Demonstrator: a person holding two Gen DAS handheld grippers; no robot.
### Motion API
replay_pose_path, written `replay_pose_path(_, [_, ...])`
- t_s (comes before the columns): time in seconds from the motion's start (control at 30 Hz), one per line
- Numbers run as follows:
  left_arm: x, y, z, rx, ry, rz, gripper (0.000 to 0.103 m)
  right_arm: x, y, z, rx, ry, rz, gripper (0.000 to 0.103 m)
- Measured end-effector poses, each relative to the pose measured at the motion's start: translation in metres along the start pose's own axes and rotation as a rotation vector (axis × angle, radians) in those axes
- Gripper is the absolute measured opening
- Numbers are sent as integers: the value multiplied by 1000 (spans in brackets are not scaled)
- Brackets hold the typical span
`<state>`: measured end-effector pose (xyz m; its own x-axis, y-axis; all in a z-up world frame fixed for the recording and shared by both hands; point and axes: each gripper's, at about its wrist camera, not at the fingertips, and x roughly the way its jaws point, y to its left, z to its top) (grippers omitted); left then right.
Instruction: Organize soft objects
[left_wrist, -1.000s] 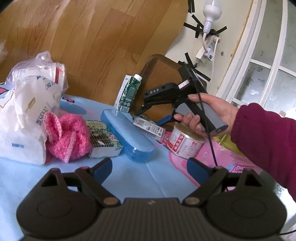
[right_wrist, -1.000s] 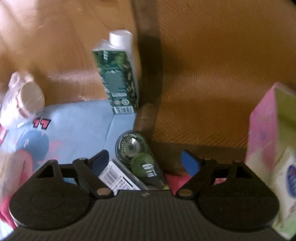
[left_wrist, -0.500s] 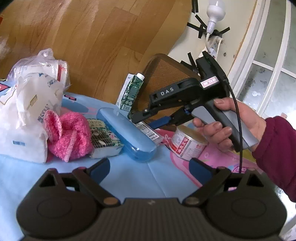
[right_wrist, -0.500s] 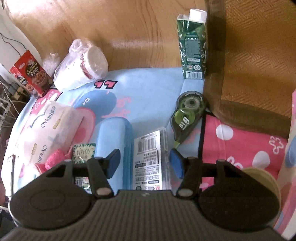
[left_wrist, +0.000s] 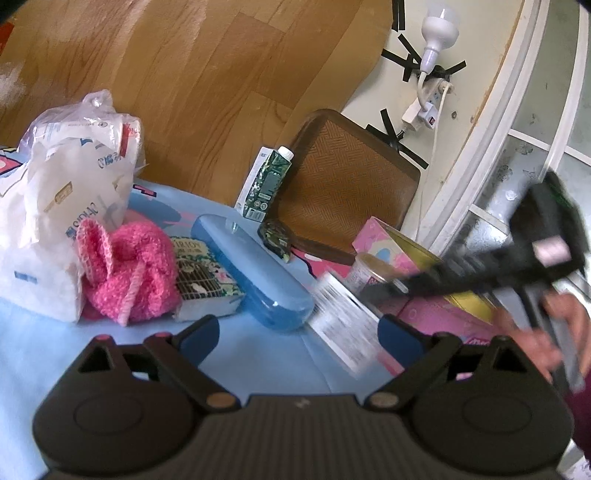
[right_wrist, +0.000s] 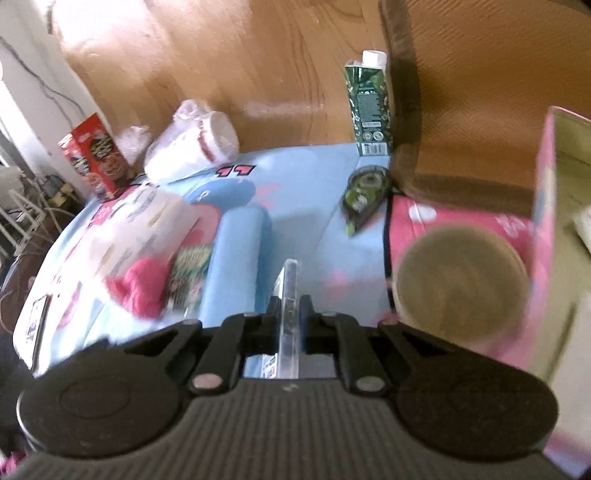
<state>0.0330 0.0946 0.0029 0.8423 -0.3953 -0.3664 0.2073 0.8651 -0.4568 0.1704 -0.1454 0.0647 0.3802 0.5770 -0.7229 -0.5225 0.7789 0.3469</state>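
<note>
My right gripper has its jaws closing on a flat clear pack with a barcode label, pinched edge-on between the pads. The left wrist view shows the same pack blurred above the blue cloth, with a person's hand holding that gripper. My left gripper is open over the cloth with nothing between its fingers. A pink knitted piece lies beside a white tissue bag at the left.
A blue hard case, a small printed packet, a green carton and a correction tape lie on the cloth. A tin stands by a pink box. A woven mat lies behind.
The right gripper went from open to shut on the barcode pack and drew back to the right with it. The left gripper stayed still and open.
</note>
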Motion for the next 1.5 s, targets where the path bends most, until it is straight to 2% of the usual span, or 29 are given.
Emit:
replay_pose_path(0.13, [0,-3,-1,16,1,-17,96,-30,-8,-45,31,-23,28,10])
replay_pose_path(0.2, [0,-5,-1,29,11,-37,96,-45,-13,-72,16,-44,7,11])
replay_pose_path(0.27, [3,-8,-2,44,35,-57,96,-60,-13,-97,-25,-113,-75,18])
replay_pose_path(0.3, [4,-11,-2,50,50,-65,95,-67,-14,-108,-39,-158,-130,40])
replay_pose_path(0.33, [4,-13,-3,50,63,-71,94,-73,-15,-119,-42,-196,-167,51])
replay_pose_path(0.37, [6,-16,-5,39,80,-84,93,-79,-17,-132,-30,-235,-169,58])
replay_pose_path(0.43, [11,-22,-7,-24,130,-136,92,-82,-16,-151,-16,-261,-121,58])
replay_pose_path(0.53, [21,-39,-10,-84,207,-212,89,-76,3,-169,-99,-306,-118,62])
replay_pose_path(0.6, [30,-57,-12,-48,245,-190,89,-64,15,-173,-190,-309,-140,68])
replay_pose_path(0.67, [42,-70,-17,-6,290,-103,89,-50,21,-171,-240,-303,-158,69])
replay_pose_path(0.73, [46,-77,-24,20,268,-76,87,-34,20,-165,-266,-262,-163,71])
replay_pose_path(0.77, [47,-82,-26,23,270,-71,87,-30,22,-165,-271,-281,-172,65])
replay_pose_path(0.8, [47,-86,-26,32,266,-58,86,-27,26,-164,-286,-289,-167,46])
replay_pose_path(0.83, [46,-91,-26,44,259,-51,83,-27,27,-163,-299,-290,-141,45])
replay_pose_path(0.97, [45,-99,-17,15,239,-109,81,-31,23,-167,-297,-339,-187,44])
replay_pose_path(1.03, [46,-110,-8,42,212,-137,81,-40,20,-169,-290,-394,-196,44])
replay_pose_path(1.13, [56,-138,8,113,184,-168,81,-59,22,-169,-315,-513,-256,44])
replay_pose_path(1.23, [79,-164,24,159,171,-230,81,-76,13,-160,-307,-597,-319,44])
replay_pose_path(1.37, [123,-202,36,234,170,-320,81,-99,-21,-149,-244,-656,-424,44])
replay_pose_path(1.47, [161,-232,35,281,182,-358,84,-109,-48,-141,-189,-685,-512,44])
replay_pose_path(1.5, [172,-239,34,291,189,-344,84,-112,-57,-140,-175,-694,-544,45])
